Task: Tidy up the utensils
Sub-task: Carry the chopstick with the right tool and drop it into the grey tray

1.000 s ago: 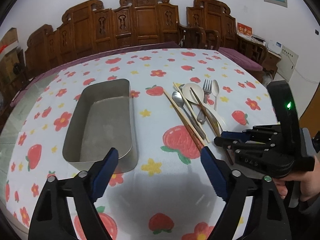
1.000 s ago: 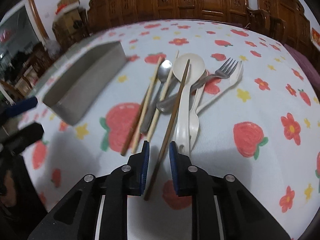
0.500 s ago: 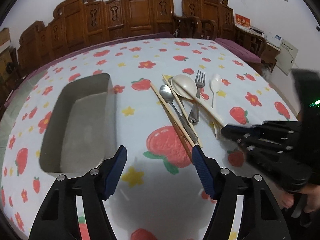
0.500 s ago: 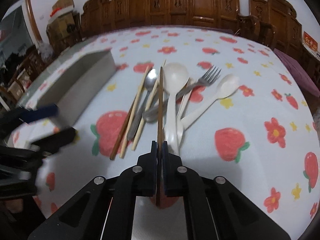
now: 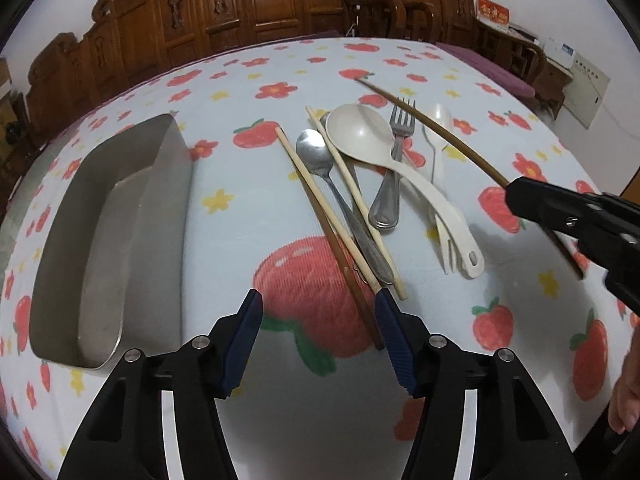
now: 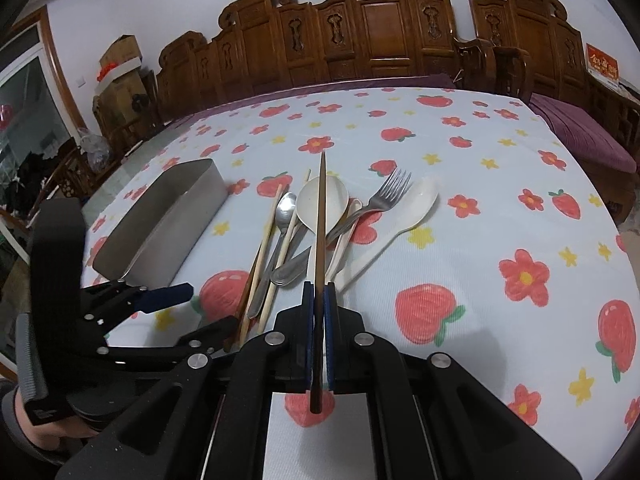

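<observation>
Left wrist view, item list. Surface: table [image 5: 248,184] under a white cloth printed with strawberries, red flowers and yellow stars. Room: carved dark wooden chairs [image 5: 256,4] ranked along the far edge, white wall behind; a red plaque [image 5: 493,11] with gold characters at upper right, too small to read. In the right wrist view, cardboard boxes [image 6: 120,64] stacked at far left.

Metal tray [image 5: 108,236]: rectangular, steel, lying on the cloth at left, well apart from the utensils.

Utensil pile, centre of cloth: two pale chopsticks [image 5: 320,204], one dark chopstick [image 5: 356,296] lying beneath them, steel spoon [image 5: 316,156], steel fork [image 5: 394,168], large cream ladle spoon [image 5: 360,132], white plastic spoon [image 5: 438,128], a white plastic fork partly under the ladle handle.

Left gripper [image 5: 318,336]: blue-padded jaws spread wide, nothing between them, hovering just before the near ends of the chopsticks.

Right gripper [image 6: 319,332]: jaws clamped on a single brown chopstick [image 6: 320,216], gripped near its thick end. It points forward and is raised above the pile, its tip over the ladle bowl.
</observation>
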The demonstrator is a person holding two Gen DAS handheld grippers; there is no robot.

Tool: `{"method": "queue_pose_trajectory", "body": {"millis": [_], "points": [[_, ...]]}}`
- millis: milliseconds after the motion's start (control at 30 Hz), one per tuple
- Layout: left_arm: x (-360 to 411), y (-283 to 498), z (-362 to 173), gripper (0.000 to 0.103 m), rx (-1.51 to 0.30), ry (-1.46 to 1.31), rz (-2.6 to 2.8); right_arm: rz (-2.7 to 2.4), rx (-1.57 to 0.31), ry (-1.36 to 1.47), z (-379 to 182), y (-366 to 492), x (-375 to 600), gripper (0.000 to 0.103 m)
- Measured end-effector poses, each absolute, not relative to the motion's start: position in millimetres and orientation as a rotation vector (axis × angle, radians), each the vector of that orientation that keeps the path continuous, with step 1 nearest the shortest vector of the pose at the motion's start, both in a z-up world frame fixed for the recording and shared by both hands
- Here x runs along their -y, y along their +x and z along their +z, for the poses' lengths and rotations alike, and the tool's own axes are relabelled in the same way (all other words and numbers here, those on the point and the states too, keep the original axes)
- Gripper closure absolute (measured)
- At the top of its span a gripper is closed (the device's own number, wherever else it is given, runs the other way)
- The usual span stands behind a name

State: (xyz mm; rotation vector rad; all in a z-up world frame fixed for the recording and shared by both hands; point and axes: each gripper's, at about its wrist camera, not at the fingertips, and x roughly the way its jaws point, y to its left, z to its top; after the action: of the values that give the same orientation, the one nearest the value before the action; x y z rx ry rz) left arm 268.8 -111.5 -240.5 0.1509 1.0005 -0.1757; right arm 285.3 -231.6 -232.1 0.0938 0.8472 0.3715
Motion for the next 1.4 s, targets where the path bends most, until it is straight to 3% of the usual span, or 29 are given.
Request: {"method": "queue_pose_trajectory", "body": {"millis": [167, 333, 400, 433, 1400], "points": [[108.4, 275.3, -243.6, 0.054, -1.012, 0.15, -0.152, 0.374, -0.843, 0.09, -231.1, 284.4, 230.5, 0.097], [107.2, 272.9, -241.9, 0.079, -1.01, 0.152, -0.166, 0.384, -0.845, 0.076, -232.2, 283.6, 226.5, 0.097], [106.4, 273.0, -241.5, 0.096, -1.017, 0.143, -0.171, 0.385, -0.84, 0.074, -231.1, 282.8, 225.8, 0.097], [106.7, 272.9, -241.2, 0.098, -1.022, 0.143, -0.171, 0.386, -0.84, 0.074, -230.9, 282.7, 225.9, 0.097], [57.0, 254.8, -162.9, 0.099, -0.894, 0.113, -0.155, 0.406, -0.786, 0.067, -211.1, 264.4, 216.1, 0.097]]}}
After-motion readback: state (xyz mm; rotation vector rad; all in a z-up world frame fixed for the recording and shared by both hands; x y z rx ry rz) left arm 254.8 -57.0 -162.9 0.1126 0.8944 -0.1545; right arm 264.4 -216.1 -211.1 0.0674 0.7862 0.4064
